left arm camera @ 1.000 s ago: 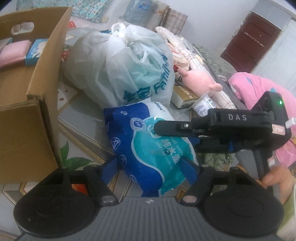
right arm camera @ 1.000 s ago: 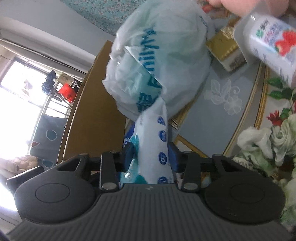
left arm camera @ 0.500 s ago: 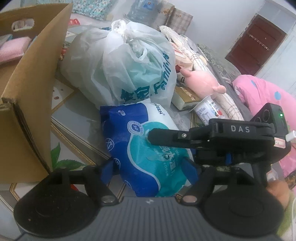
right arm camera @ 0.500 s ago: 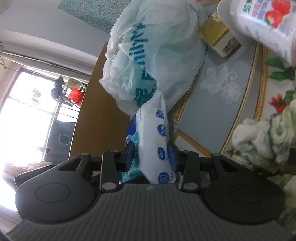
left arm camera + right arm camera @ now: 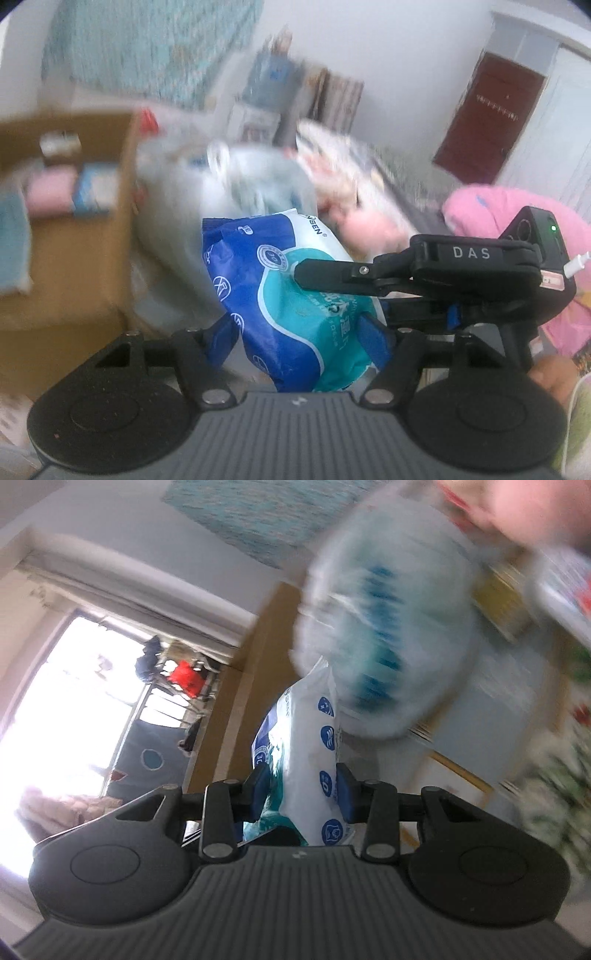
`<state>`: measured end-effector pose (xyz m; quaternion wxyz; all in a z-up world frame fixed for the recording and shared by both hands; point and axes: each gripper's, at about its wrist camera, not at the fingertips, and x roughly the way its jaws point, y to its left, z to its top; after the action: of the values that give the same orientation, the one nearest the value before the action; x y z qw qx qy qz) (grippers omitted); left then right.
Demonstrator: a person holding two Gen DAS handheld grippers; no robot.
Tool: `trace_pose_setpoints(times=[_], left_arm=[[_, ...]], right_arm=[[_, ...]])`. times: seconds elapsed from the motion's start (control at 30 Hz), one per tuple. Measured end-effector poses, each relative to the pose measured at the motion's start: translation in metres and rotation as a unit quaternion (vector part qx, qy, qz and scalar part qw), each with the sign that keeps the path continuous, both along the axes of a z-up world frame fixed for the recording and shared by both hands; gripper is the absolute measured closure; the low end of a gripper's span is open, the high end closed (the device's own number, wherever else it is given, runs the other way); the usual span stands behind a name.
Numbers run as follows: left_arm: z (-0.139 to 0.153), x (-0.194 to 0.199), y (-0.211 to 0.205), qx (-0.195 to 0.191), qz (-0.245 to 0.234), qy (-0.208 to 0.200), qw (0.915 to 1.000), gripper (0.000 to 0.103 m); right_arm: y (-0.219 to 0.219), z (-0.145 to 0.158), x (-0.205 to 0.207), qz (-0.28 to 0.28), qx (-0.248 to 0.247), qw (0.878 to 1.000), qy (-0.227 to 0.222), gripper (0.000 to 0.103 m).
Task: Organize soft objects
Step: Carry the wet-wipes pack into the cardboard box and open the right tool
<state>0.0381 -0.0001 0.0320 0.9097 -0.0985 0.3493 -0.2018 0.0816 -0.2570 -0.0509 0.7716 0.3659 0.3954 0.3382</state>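
A soft blue, teal and white wet-wipe pack (image 5: 295, 295) sits gripped between both pairs of fingers at once. The left gripper (image 5: 299, 334) holds the pack across its wide face, one blue finger pad (image 5: 373, 339) pressing the teal edge and the other against the dark blue edge; its fingers have just been closing a little further on the pack. The right gripper (image 5: 301, 788) reaches in from the right of the left fingers and is clenched on the pack's narrower side, its blue pads (image 5: 345, 788) squeezing the white printed wrapper (image 5: 317, 775) between them. In the left wrist view the right gripper's black body (image 5: 461, 280) shows beside the pack. Just beyond the fingers lies a large translucent plastic bag (image 5: 229, 206), blurred, with blue lettering. To the left of the left fingers stands an open cardboard box (image 5: 74, 236) with a pink folded item (image 5: 48, 197) and a pale blue packet (image 5: 96, 188) inside. Past the bag, a pink plush toy (image 5: 365, 229) lies blurred. To the right of the fingers, pink cloth (image 5: 517, 210) shows, and a dark red door (image 5: 487, 118) stands far behind.
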Motion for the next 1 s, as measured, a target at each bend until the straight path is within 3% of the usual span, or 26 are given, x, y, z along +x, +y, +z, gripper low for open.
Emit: trace_pose_setpoints(times=[0.2,0.33,0.57,0.73,0.83,0.9,1.0], left_arm=[[0.050,0.007,0.054,0.010,0.052,-0.055,0.9971,0.032],[0.067,0.027,0.102,0.013,0.094,-0.047,0.9944,0.032],[0.049,0.096,0.183,-0.009,0.153,0.057,0.9866,0.031],[0.015,0.138,0.222,-0.040,0.170,0.130,0.9760,0.031],[-0.003,0.160,0.229,-0.026,0.181,0.163,0.9695,0.031],[-0.016,0.165,0.230,-0.015,0.184,0.183,0.9656,0.031],[-0.025,0.170,0.229,-0.001,0.184,0.213,0.9596,0.032]], right_arm=[[0.066,0.061,0.043,0.060,-0.005,0.997,-0.054,0.066],[0.128,0.082,0.085,0.102,-0.014,0.993,-0.052,0.066],[0.231,0.067,0.160,0.129,-0.073,0.989,0.017,0.065],[0.281,0.038,0.187,0.116,-0.129,0.984,0.049,0.063],[0.294,0.017,0.194,0.113,-0.159,0.979,0.063,0.059],[0.307,0.009,0.192,0.120,-0.187,0.973,0.061,0.041],[0.320,-0.004,0.194,0.128,-0.211,0.965,0.085,0.032]])
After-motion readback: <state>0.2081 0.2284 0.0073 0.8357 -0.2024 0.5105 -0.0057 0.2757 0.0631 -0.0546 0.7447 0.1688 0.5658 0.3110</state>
